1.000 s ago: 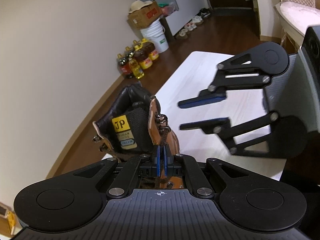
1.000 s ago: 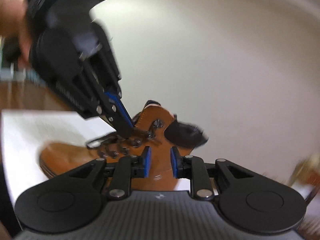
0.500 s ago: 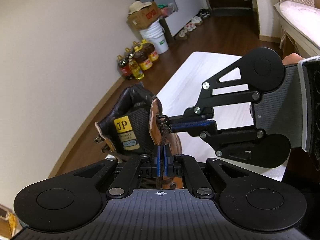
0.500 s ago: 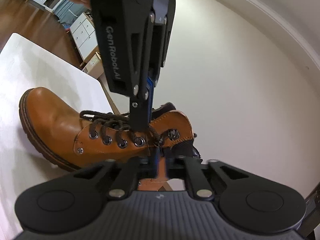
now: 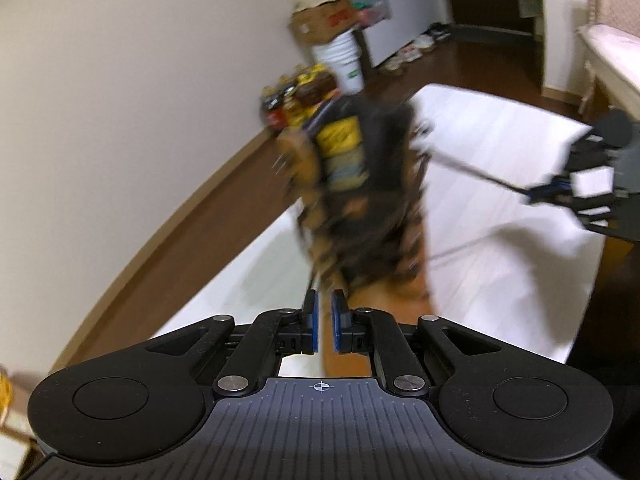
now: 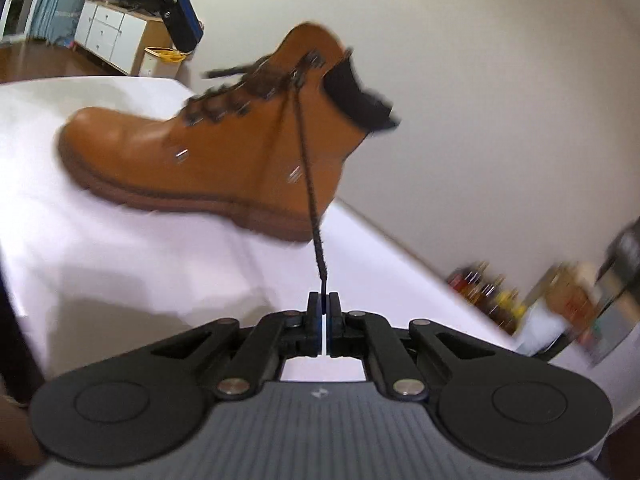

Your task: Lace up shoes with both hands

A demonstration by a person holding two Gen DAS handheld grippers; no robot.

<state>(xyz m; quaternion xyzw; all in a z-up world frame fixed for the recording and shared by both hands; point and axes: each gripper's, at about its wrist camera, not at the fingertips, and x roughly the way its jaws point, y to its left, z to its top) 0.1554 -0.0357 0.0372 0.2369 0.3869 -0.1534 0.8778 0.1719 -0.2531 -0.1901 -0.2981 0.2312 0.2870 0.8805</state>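
A tan leather boot [image 6: 208, 152] with a dark collar stands on the white table [image 6: 120, 264]; in the left wrist view the boot [image 5: 360, 200] is blurred. My right gripper [image 6: 323, 304] is shut on a dark lace [image 6: 308, 184] that runs taut from the boot's upper eyelets; it also shows in the left wrist view [image 5: 548, 192], far right of the boot. My left gripper [image 5: 324, 312] is slightly parted, close behind the boot, with a thin lace strand [image 5: 311, 280] rising from its tips. The left gripper [image 6: 180, 28] shows above the boot in the right wrist view.
Oil bottles [image 5: 296, 96], a white bucket [image 5: 340, 64] and a cardboard box [image 5: 324, 20] stand by the wall on the wood floor. White drawers [image 6: 108, 36] lie beyond the table. A bed edge [image 5: 612, 52] is at the far right.
My right gripper has pulled back from the boot, drawing the lace out taut. My left gripper has backed away from the boot top and its jaws have parted slightly.
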